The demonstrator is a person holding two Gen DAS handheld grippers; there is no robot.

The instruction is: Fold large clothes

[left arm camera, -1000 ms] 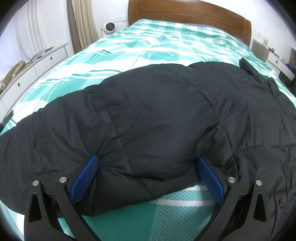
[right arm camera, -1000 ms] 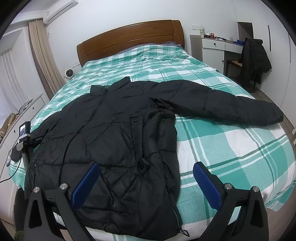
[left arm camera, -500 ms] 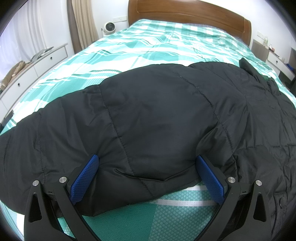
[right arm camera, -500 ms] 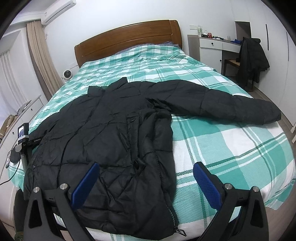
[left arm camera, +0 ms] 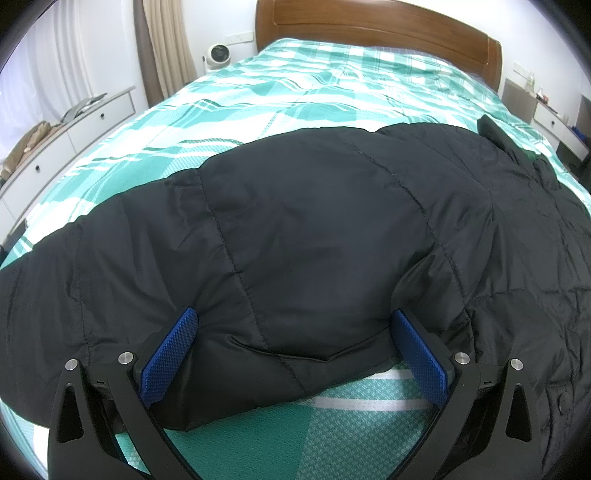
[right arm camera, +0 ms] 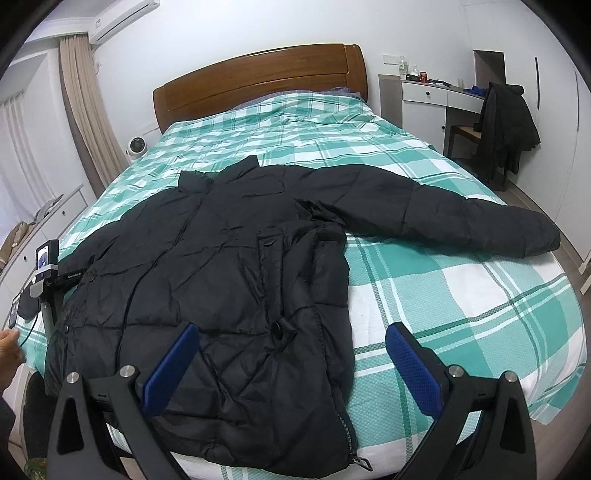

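My right gripper (right arm camera: 291,363) has edged closer to the jacket (right arm camera: 229,280), left gripper (left arm camera: 295,350) unmoved at the sleeve (left arm camera: 258,258); both gape wide, folding not begun.

This is a home bedroom. A wide bed with a green-and-white checked cover (right arm camera: 461,288) and a curved brown wooden headboard (right arm camera: 258,77) fills it. A white wall-mounted air conditioner (right arm camera: 122,18) hangs above beige curtains (right arm camera: 85,107), and a white drawered desk (right arm camera: 432,103) stands beside a wooden chair draped with dark clothing (right arm camera: 506,122).
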